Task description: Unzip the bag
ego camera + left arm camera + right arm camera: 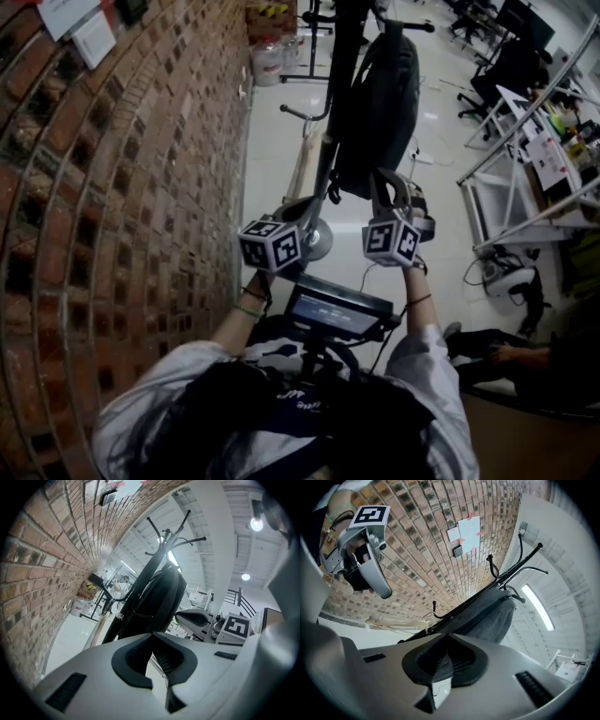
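A black backpack (380, 103) hangs from a dark coat rack (342, 56) next to the brick wall. In the head view both grippers are held up just below the bag, apart from it. My left gripper (298, 211) is under the rack's pole and my right gripper (389, 183) is under the bag's lower end. The left gripper view shows the bag (159, 602) ahead, and the left gripper (151, 633) has its jaw tips together with nothing between them. The right gripper (447, 637) is shut and empty too, with the bag (487, 616) beyond it. No zipper pull can be made out.
A brick wall (112, 187) runs along the left. A wooden pole (302, 159) leans by the rack. Water jugs (267, 61) stand on the floor beyond. White desks (525, 159) and chairs fill the right side. A person's hand (502, 356) rests at the lower right.
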